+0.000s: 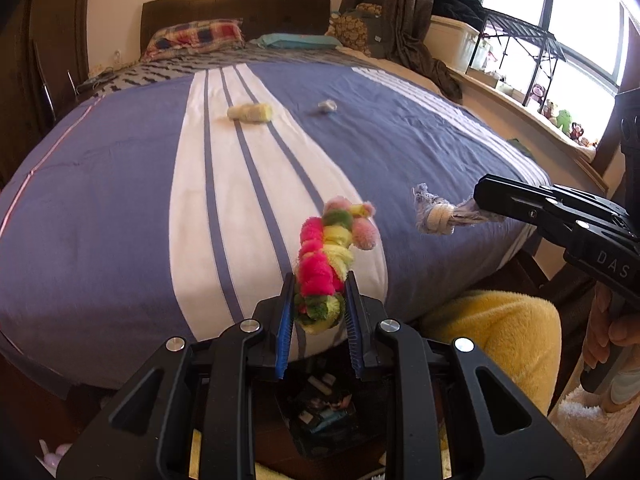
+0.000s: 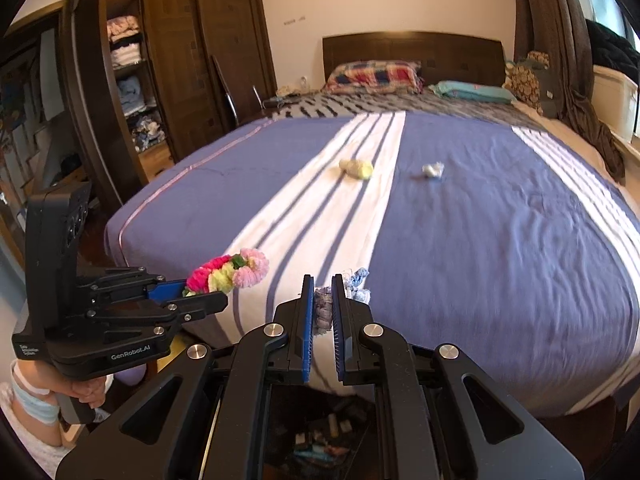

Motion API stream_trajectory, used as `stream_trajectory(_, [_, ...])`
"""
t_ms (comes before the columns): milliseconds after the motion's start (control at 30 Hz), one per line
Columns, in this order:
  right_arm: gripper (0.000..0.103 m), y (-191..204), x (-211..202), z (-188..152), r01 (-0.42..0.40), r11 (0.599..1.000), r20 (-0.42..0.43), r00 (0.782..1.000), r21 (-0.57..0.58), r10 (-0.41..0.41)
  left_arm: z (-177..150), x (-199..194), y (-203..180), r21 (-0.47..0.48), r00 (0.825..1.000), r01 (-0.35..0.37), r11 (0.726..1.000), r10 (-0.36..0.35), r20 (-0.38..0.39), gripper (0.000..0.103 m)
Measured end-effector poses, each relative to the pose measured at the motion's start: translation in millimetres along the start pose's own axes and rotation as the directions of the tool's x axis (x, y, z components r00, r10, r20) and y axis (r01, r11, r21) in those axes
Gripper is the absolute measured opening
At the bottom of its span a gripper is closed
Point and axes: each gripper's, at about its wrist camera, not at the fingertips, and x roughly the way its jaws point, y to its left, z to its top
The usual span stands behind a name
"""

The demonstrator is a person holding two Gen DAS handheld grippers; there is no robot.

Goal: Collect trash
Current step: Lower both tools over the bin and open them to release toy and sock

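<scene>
Fluffy scraps [image 1: 334, 248], two held, two lying [image 1: 250, 112]

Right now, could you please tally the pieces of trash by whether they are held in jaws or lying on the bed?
Held in jaws: 2, the pink, yellow and green fluffy bundle and the pale blue frayed knot
Lying on the bed: 2, the pale yellow wad and the small grey-blue scrap
Total: 4

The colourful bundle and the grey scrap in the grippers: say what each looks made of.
Colourful bundle: apparently fluffy chenille or pom-pom yarn, matte, going by its fuzzy pink, yellow and green tufts. Grey scrap: probably woven cloth or rope, matte, with frayed threads at its ends and a whitish wrap around the middle.
</scene>
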Motion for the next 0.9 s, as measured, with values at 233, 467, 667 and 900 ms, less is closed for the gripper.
stream_trajectory(233, [0.01, -7, 31, -52, -0.008, 0.999, -0.13, 0.991, 0.051, 0.015, -45, 27, 7, -0.032, 0.994, 0.008, 0.999, -0.011, -0.106, 0.022])
stream_trajectory(467, [0.01, -6, 60, -93, -0.022, 0.996, -0.245, 0.969, 0.088, 0.043, -84, 61, 21, -0.076, 0.977, 0.005, 0.997, -0.021, -0.213, 0.022])
stream_trajectory(667, [0.01, -3, 84, -115, -0.024, 0.994, -0.312, 0.949, 0.105, 0.055, -109, 94, 24, -0.093, 0.951, 0.003, 0.996, -0.031, -0.307, 0.022])
stream_trajectory(900, [0.01, -5, 115, -142, -0.015, 0.99, -0.402, 0.913, 0.138, 0.069, -139, 133, 25, -0.112, 0.909, 0.021, 0.994, -0.065, -0.411, 0.022])
